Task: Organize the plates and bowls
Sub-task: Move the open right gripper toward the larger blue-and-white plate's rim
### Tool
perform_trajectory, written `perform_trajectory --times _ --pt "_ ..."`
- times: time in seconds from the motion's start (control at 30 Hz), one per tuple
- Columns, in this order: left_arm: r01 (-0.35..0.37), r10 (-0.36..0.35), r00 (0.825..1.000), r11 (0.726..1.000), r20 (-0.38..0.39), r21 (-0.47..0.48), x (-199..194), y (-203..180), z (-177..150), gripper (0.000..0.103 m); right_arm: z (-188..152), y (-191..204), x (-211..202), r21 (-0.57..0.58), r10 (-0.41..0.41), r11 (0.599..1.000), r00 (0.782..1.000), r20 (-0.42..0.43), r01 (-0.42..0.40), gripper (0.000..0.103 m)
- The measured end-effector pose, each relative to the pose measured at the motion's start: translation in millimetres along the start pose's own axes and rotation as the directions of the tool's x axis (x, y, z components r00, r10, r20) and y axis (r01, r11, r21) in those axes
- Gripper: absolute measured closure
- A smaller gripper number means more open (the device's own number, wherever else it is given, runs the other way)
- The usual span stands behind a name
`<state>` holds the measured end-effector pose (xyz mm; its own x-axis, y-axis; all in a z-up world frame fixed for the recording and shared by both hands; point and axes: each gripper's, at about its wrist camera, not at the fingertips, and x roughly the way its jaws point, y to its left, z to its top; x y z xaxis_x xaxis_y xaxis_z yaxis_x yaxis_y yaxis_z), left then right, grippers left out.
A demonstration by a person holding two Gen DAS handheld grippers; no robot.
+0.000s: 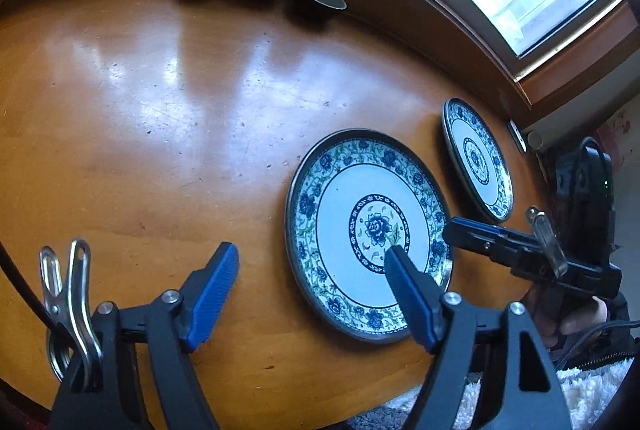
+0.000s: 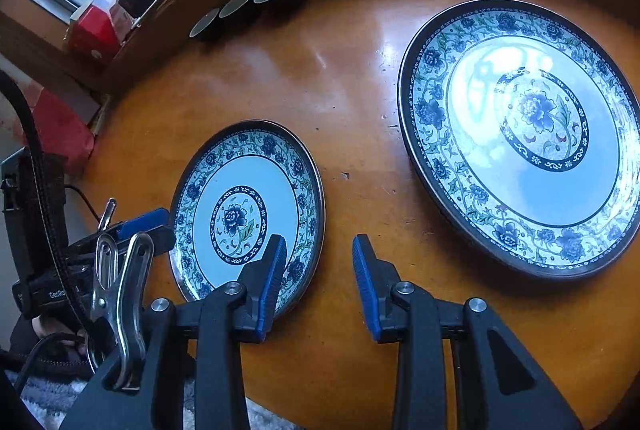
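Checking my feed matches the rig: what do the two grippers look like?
Both match: the left gripper and right gripper have black plastic frames, ribbed blue finger pads, silver pivot bolts, a steel spring clip and a black cable.

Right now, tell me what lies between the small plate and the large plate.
Only bare wooden table separates the small plate from the large plate, shown in the right wrist view.

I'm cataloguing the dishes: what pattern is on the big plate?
Blue flowers and green vines on white, dark rim, on the big plate; clearest in the right wrist view.
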<state>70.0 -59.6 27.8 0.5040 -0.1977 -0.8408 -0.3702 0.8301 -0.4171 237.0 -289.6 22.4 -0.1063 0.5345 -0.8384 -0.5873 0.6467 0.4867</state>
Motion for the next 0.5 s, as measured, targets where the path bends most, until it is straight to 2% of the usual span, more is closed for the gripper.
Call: perform_trajectory --times 0.1,0.2,0.27,0.33,0.37,0.5 --pt "0.009 -0.009 1.0 0.998 -0.007 0.055 8.6 -9.1 1.0 0.005 -0.9 -4.9 0.9 0.021 0.048 0.999 0.999 0.022 -0.049 0.067" --pt "0.007 -0.006 1.0 0.995 -0.007 0.098 14.9 -17.1 -0.5 0.001 -2.4 -6.3 0.5 0.036 0.063 0.997 0.997 0.04 -0.065 0.067" --pt "0.085 -0.084 0.996 0.991 -0.017 0.105 17.4 -19.2 -0.7 0.0 -3.7 -3.7 0.5 0.019 0.054 0.998 0.997 0.05 -0.055 0.067" --pt "0.192 -0.189 0.981 0.976 -0.037 0.101 21.4 -21.9 -1.0 0.0 -4.9 0.8 1.6 -0.012 0.049 0.999 0.997 0.06 -0.048 0.067" --pt "0.218 -0.215 0.976 0.971 -0.04 0.101 24.0 -23.2 -1.0 0.0 -5.2 2.8 2.7 -0.025 0.056 0.998 0.997 0.06 -0.055 0.066" --pt "0.221 -0.219 0.975 0.97 -0.034 0.098 25.8 -24.9 -0.3 0.0 -3.2 1.9 3.9 -0.026 0.077 0.997 0.995 0.067 -0.075 0.064"
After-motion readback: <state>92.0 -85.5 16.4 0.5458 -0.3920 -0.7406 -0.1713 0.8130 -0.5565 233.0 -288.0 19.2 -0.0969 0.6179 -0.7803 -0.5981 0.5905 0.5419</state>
